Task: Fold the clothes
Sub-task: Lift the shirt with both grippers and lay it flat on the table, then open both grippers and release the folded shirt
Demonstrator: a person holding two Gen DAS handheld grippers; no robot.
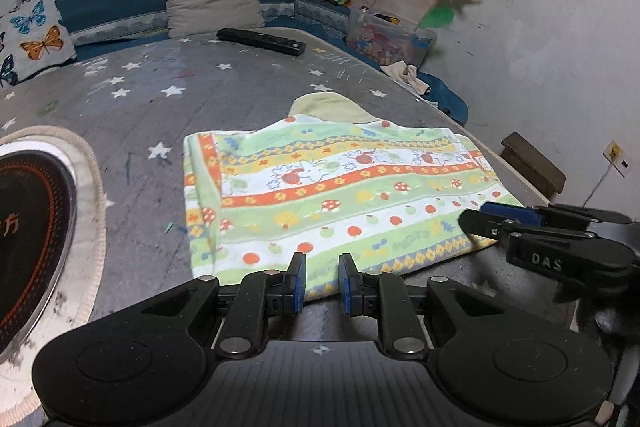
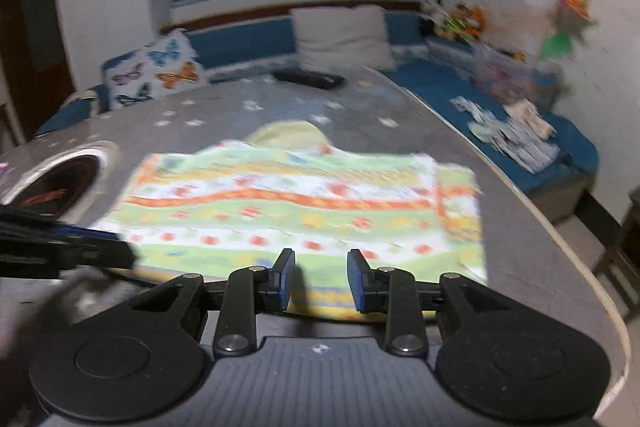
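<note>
One folded patterned cloth [image 1: 336, 195] lies on the star-print grey table [image 1: 132, 115], with two grippers at its near edge.

Left to right: one round cooktop [image 1: 28, 227], then the left gripper [image 1: 322, 277], jaws slightly apart and empty; the cloth, striped green, orange and white with mushrooms and apples; the right gripper [image 2: 321, 277], also parted and holding nothing.

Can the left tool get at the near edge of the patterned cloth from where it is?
Probably yes. The left tool hangs open right at the near edge of the patterned cloth, nothing between them. The right tool sits off at the cloth's right corner, clear of that path.
</note>
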